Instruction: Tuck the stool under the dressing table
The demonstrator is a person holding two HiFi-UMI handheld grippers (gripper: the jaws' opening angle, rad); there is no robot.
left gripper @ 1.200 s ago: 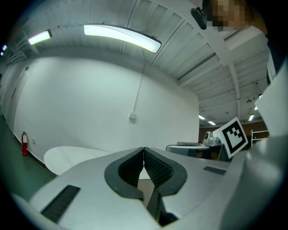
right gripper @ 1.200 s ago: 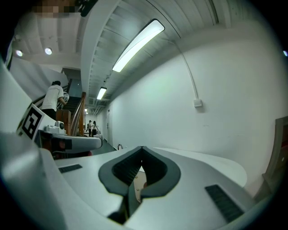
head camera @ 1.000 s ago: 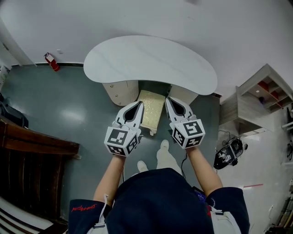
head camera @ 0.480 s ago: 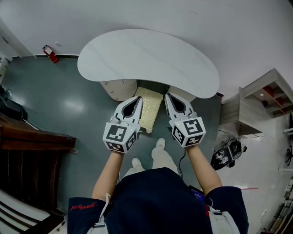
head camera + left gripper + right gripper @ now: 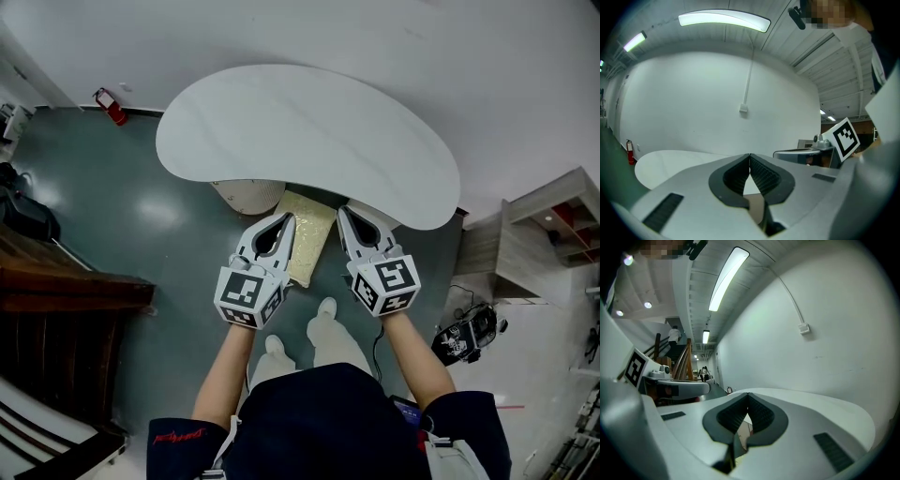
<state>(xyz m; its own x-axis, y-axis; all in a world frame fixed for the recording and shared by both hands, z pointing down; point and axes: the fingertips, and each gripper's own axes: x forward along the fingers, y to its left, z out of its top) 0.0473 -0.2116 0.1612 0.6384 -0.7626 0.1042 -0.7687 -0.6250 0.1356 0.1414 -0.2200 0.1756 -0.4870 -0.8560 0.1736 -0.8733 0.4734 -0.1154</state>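
Head view: stool [image 5: 307,234] sits half under near edge of dressing table [image 5: 300,141]. Flanking it, closed and empty: left gripper [image 5: 285,219], right gripper [image 5: 344,214]. Looks rigid, light; push seat's 2 sides evenly.

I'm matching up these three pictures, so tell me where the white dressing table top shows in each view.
Head view: upper middle, the kidney-shaped dressing table top, just above the stool.
Left gripper view: lower left, a pale oval beyond the jaws.
Right gripper view: centre to right, just beyond the jaws.
Shared landmark: the white wall behind the table, in all three.
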